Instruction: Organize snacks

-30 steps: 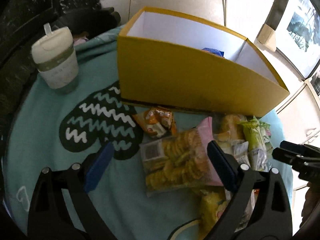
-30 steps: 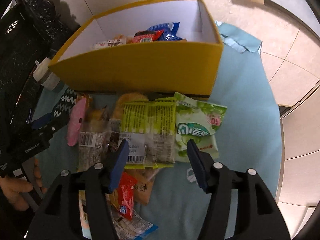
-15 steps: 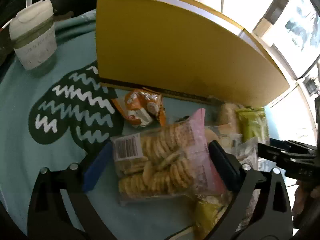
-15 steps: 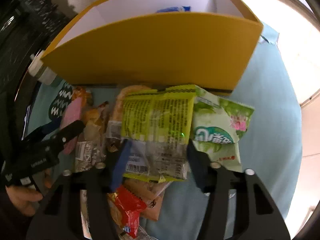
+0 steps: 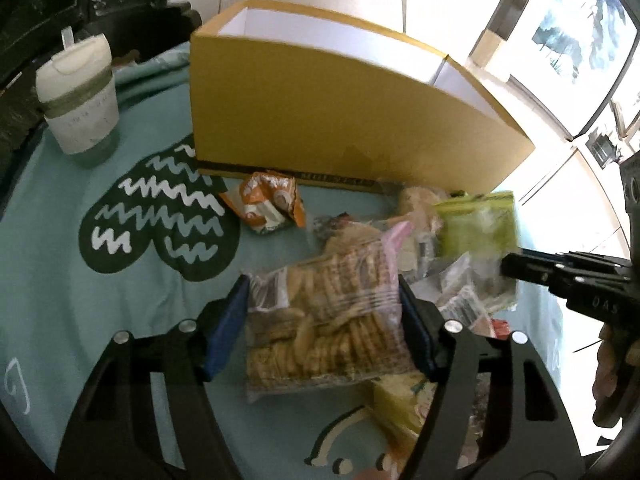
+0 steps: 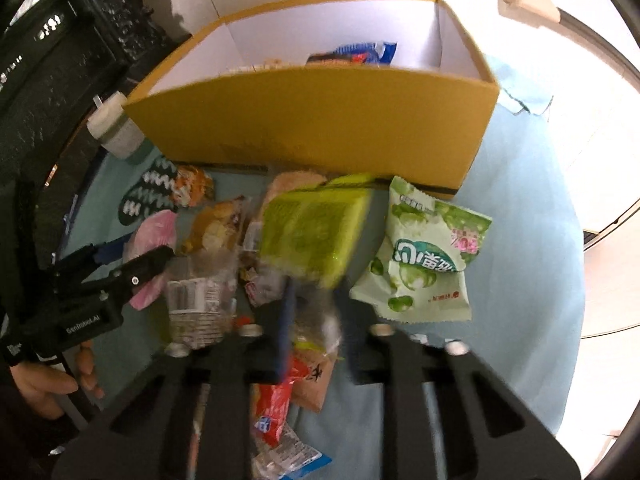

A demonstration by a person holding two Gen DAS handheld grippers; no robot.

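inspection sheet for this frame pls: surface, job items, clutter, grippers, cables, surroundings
Surface: teal cloth with a dark zigzag print.
Job's things: yellow box already holds some packets; loose snacks lie in front of it, among them an orange packet and a green-grape bag.
Clutter: lidded cup left of the box.
Grippers: left gripper has just been closing, pads against the cracker bag; right gripper has closed on the yellow-green packet.
Cables: nothing seen.
Surroundings: pale tiled floor, dark carved furniture.
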